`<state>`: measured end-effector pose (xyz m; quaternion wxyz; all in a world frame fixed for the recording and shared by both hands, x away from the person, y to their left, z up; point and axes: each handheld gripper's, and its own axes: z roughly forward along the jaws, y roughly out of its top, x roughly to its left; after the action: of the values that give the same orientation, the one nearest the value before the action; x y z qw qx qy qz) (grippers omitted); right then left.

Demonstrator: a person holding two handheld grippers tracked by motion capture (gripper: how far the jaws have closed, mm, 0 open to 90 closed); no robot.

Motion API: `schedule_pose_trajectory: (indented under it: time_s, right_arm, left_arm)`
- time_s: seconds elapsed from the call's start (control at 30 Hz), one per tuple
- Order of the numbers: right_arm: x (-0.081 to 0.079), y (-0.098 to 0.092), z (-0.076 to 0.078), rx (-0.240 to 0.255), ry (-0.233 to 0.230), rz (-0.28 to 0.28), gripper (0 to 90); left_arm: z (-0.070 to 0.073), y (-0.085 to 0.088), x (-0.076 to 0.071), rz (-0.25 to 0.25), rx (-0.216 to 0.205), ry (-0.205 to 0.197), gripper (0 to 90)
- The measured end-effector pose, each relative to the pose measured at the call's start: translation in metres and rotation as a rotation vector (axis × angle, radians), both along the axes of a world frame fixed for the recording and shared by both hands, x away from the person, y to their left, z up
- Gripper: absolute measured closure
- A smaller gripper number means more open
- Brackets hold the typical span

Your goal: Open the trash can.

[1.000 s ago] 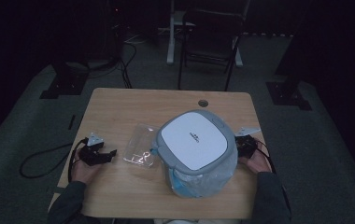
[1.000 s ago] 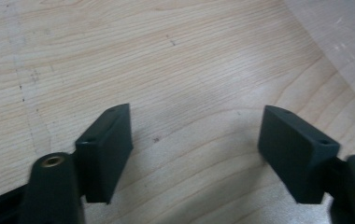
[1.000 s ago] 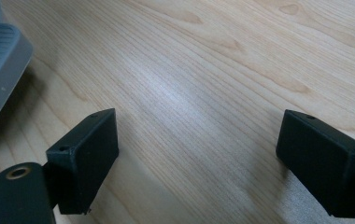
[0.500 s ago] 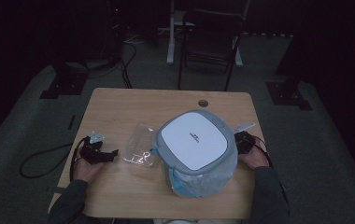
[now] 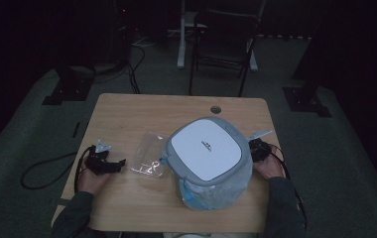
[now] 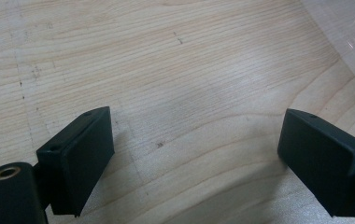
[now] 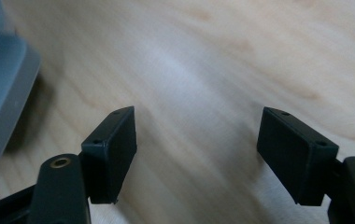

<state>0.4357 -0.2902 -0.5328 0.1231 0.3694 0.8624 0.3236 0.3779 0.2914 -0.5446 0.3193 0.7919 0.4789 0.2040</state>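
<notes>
Two grippers sit low in the frame. The left gripper (image 5: 119, 163) is spread wide over bare wood. The right gripper (image 5: 252, 148), jaws just closing a bit with nothing between them, waits beside the big grey-and-white box (image 5: 206, 148) in the lower middle. It looks bulky and stiff; its plastic wrap (image 5: 211, 193) looks slippery, so grab the rim. A clear bag (image 5: 149, 156) lies left of it on the surface (image 5: 142, 111).

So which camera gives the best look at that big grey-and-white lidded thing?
The high view: the grey-and-white lidded container shows whole there, sitting over a clear bag. The right gripper view catches just a blurred grey edge of it, and the left gripper view looks at wood.
</notes>
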Motion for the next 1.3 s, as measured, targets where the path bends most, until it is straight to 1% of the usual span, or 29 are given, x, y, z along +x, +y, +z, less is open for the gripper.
schedule_pose_trajectory:
  time_s: [0.07,0.1,0.13,0.2,0.3,0.33,0.37,0.4,0.43,0.47,0.5,0.57,0.6,0.63,0.73,0.8,0.83,0.87,0.9,0.97,1.0,1.07,1.17,1.2,1.23,1.3]
  right_arm:
    - [-0.001,-0.004,0.002,0.044,-0.01,-0.021,30.4]
    - [-0.001,-0.006,0.004,0.052,-0.006,-0.024,31.1]
    - [-0.001,-0.006,0.004,0.052,-0.006,-0.024,31.1]
    - [-0.004,-0.008,0.01,0.044,-0.012,-0.019,31.3]
    - [-0.006,-0.011,0.019,0.06,-0.025,-0.025,32.4]
    - [-0.006,-0.011,0.019,0.06,-0.025,-0.025,32.4]
    - [-0.007,-0.012,0.022,0.062,-0.028,-0.028,32.4]
    - [-0.008,-0.013,0.029,0.065,-0.033,-0.026,33.5]
    - [-0.008,-0.013,0.029,0.065,-0.033,-0.026,33.5]
    - [-0.009,-0.013,0.032,0.064,-0.035,-0.028,33.8]
    - [-0.01,-0.013,0.039,0.067,-0.039,-0.028,34.9]
    - [-0.011,-0.013,0.046,0.074,-0.042,-0.024,36.9]
    - [-0.011,-0.013,0.046,0.074,-0.042,-0.024,36.9]
    - [-0.011,-0.013,0.052,0.078,-0.043,-0.017,39.2]
    - [-0.012,-0.012,0.061,0.087,-0.05,-0.009,41.1]
    - [-0.013,-0.012,0.064,0.093,-0.053,-0.003,41.5]
    - [-0.013,-0.011,0.069,0.096,-0.06,0.0,41.8]
    - [-0.013,-0.011,0.069,0.096,-0.06,0.0,41.8]
    - [-0.014,-0.01,0.075,0.103,-0.067,0.005,42.7]
    - [-0.014,-0.01,0.077,0.106,-0.067,0.009,42.7]
    - [-0.014,-0.01,0.082,0.11,-0.065,0.015,44.9]
    - [-0.014,-0.01,0.086,0.116,-0.066,0.02,45.8]
    - [-0.015,-0.01,0.092,0.14,-0.071,0.025,47.6]
    - [-0.015,-0.01,0.092,0.14,-0.071,0.025,47.6]
    - [-0.016,-0.011,0.097,0.152,-0.082,0.027,50.0]
    - [-0.017,-0.011,0.101,0.167,-0.081,0.038,54.7]
  left_arm:
    - [0.0,0.0,0.0,0.0,0.0,0.0,11.5]
    - [0.0,0.0,0.0,0.0,0.0,0.0,11.5]
    - [0.0,0.0,0.0,0.0,0.0,0.0,11.5]
    - [0.0,0.0,0.0,0.0,0.0,0.0,11.5]
    - [0.0,-0.001,-0.001,0.0,-0.001,0.0,11.5]
    - [0.0,-0.001,-0.001,0.0,-0.001,0.0,11.6]
    - [0.0,-0.001,-0.001,0.0,-0.001,0.0,11.6]
    - [0.0,-0.001,-0.001,-0.002,-0.002,-0.001,11.6]
    - [0.0,-0.001,-0.001,-0.002,-0.002,-0.001,11.6]
    - [0.0,-0.001,-0.001,-0.002,-0.001,0.0,11.6]
    - [0.0,-0.001,-0.001,-0.002,-0.002,0.0,11.6]
    - [0.0,-0.001,-0.001,-0.002,-0.002,0.0,11.6]
    - [0.0,-0.001,-0.001,-0.002,-0.002,0.0,11.5]
    - [0.0,-0.001,-0.001,-0.002,-0.002,0.0,11.5]
    - [0.0,-0.001,-0.001,-0.003,-0.002,0.0,11.5]
    - [0.0,-0.001,-0.002,-0.004,-0.002,0.0,11.6]
    - [0.0,-0.001,-0.002,-0.005,-0.002,0.0,11.5]
    - [0.0,-0.001,-0.002,-0.005,-0.002,0.0,11.6]
    - [0.0,-0.001,-0.002,-0.005,-0.003,0.0,11.5]
    - [0.0,-0.001,-0.002,-0.005,-0.003,0.0,11.5]
    - [0.0,-0.001,-0.002,-0.005,-0.003,-0.001,11.6]
    - [0.0,-0.001,-0.002,-0.005,-0.003,-0.001,11.6]
    - [0.0,-0.001,-0.002,-0.006,-0.003,-0.001,11.5]
    - [0.0,-0.001,-0.002,-0.006,-0.003,-0.001,11.6]
    - [0.0,-0.001,-0.002,-0.006,-0.003,0.0,11.6]
    - [0.0,-0.001,-0.002,-0.008,-0.003,-0.001,11.6]
